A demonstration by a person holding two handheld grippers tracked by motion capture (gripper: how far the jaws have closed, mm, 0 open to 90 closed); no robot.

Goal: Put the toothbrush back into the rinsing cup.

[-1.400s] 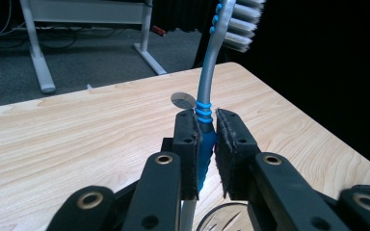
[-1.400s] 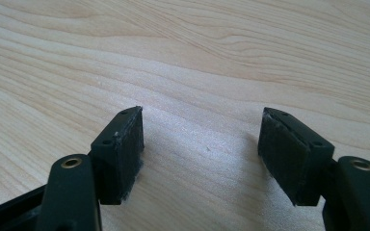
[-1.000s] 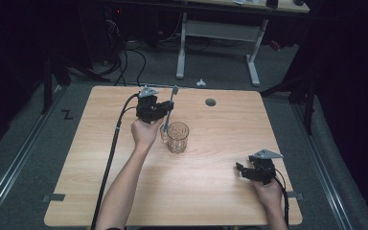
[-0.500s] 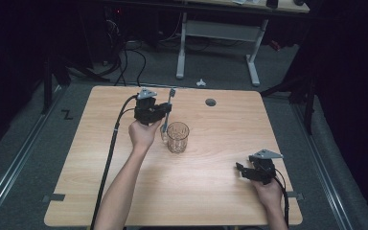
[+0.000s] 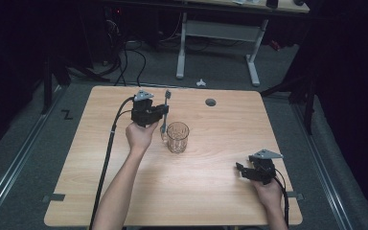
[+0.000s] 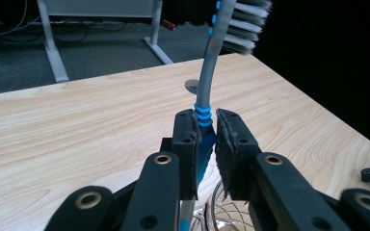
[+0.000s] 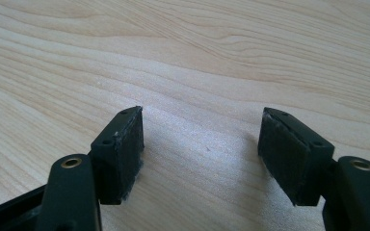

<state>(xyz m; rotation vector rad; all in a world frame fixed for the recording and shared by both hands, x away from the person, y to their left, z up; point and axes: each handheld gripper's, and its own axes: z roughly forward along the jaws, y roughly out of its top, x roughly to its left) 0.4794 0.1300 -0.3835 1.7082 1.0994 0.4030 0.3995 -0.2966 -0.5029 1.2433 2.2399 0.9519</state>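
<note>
Toothbrush (image 6: 207,96) was clamped upright in left gripper (image 6: 206,144), bristles up, probably for dropping handle-first into glass (image 5: 178,136). Right gripper (image 7: 200,154) rested wide open, idle on table (image 5: 211,191).

Each hand-held gripper is black, the left hand-held gripper (image 5: 159,113) and the right hand-held gripper (image 5: 242,169) alike, with a grey three-cornered plate on top and a black cable. The jaws carry dark fuzzy pads (image 7: 127,144) and brass-coloured rivets. Both forearms are bare, without sleeves.

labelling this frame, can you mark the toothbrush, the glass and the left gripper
toothbrush (image 6: 206,82): left gripper view, on its grey neck.
glass (image 5: 178,137): high view, on its side wall.
left gripper (image 6: 206,144): left gripper view, midway between its fingertips.
</note>
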